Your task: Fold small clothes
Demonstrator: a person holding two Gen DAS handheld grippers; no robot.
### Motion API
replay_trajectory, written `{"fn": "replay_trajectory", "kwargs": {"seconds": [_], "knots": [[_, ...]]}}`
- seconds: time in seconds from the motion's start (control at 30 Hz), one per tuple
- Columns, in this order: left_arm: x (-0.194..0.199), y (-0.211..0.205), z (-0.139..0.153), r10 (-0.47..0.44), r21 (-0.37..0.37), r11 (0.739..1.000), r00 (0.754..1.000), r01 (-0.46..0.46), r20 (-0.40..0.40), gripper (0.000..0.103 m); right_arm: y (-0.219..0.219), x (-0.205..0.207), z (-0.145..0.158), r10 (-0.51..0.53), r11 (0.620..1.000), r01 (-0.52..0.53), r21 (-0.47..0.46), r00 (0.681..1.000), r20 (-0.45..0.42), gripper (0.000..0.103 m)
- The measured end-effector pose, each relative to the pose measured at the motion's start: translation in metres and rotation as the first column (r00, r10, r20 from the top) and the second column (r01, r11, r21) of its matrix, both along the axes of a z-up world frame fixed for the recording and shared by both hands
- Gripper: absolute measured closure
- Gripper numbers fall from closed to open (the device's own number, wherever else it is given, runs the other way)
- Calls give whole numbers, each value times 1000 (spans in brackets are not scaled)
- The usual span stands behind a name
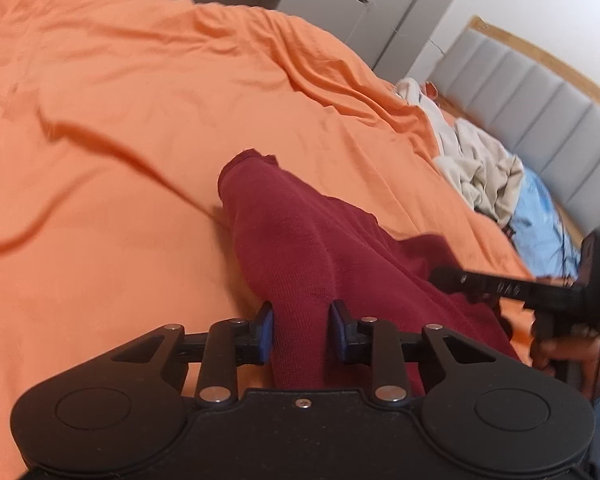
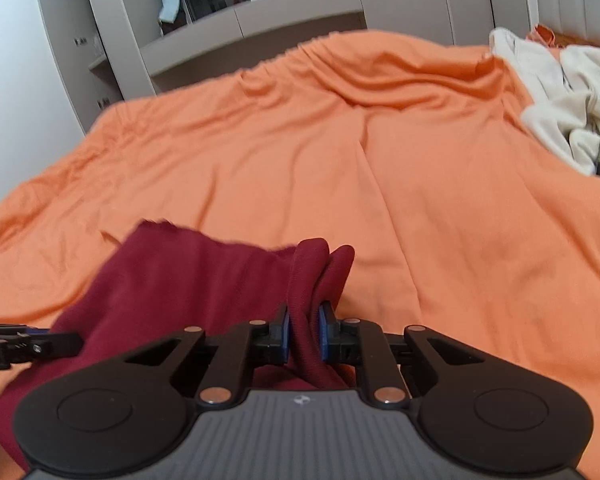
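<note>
A maroon knit garment (image 1: 300, 240) lies partly lifted off the orange bed sheet (image 1: 120, 120). My left gripper (image 1: 302, 332) is shut on a bunched fold of it, and the cloth fills the gap between the blue pads. In the right wrist view my right gripper (image 2: 305, 332) is shut on another gathered edge of the same garment (image 2: 188, 280), which spreads out to the left. The right gripper's black fingers (image 1: 496, 284) show at the right of the left wrist view, held by a hand (image 1: 560, 352). The left gripper's finger (image 2: 32, 346) pokes in at the left edge.
The orange sheet (image 2: 420, 180) is wrinkled and wide. A pile of cream clothes (image 1: 480, 168) (image 2: 572, 100) lies near the grey padded headboard (image 1: 540, 112), with a light blue cloth (image 1: 536, 216) beside it. Grey cabinets and shelves (image 2: 260, 20) stand beyond the bed.
</note>
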State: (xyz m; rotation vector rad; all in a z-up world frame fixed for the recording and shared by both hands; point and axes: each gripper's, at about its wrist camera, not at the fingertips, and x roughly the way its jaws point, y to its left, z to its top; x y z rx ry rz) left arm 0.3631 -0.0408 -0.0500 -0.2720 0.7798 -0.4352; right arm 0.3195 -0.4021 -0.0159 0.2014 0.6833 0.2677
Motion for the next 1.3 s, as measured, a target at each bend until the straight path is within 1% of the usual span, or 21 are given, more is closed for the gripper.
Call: {"fn": "replay_trajectory", "kwargs": {"seconds": [0.1, 0.27, 0.37, 0.47, 0.53, 0.7, 0.8, 0.87, 1.0, 1.1, 1.17, 1.3], "knots": [[2, -3, 13, -27, 44, 999, 999, 26, 22, 75, 3, -5, 14, 11, 999, -13, 43, 998, 59, 87], [-3, -15, 45, -98, 164, 983, 990, 81, 100, 77, 18, -12, 34, 50, 992, -68, 109, 986, 160, 88], [-9, -16, 63, -108, 239, 969, 982, 69, 153, 77, 33, -12, 44, 70, 986, -101, 133, 974, 215, 88], [-11, -6, 77, -92, 275, 961, 980, 41, 176, 77, 52, -5, 50, 89, 979, -133, 156, 962, 257, 88], [-12, 5, 85, -73, 299, 954, 979, 14, 188, 77, 65, 1, 50, 104, 974, -153, 169, 958, 268, 88], [-12, 35, 101, -14, 356, 932, 978, -62, 208, 77, 96, 25, 37, 128, 953, -185, 238, 963, 236, 88], [-12, 51, 104, 18, 377, 922, 980, -93, 197, 77, 111, 43, 21, 133, 940, -187, 286, 971, 197, 88], [-11, 60, 102, 37, 388, 915, 982, -107, 185, 77, 117, 55, 8, 128, 936, -171, 307, 980, 155, 88], [-7, 76, 90, 77, 398, 909, 987, -129, 144, 77, 122, 72, -11, 105, 956, -120, 269, 992, 68, 88], [-2, 87, 74, 102, 392, 910, 990, -134, 101, 77, 115, 82, -19, 80, 959, -82, 271, 997, 18, 88], [1, 92, 62, 118, 393, 909, 990, -140, 80, 77, 112, 85, -23, 66, 962, -63, 264, 998, -3, 88], [8, 99, 46, 135, 392, 909, 990, -141, 44, 77, 111, 83, -28, 42, 975, -34, 219, 999, -30, 87]]}}
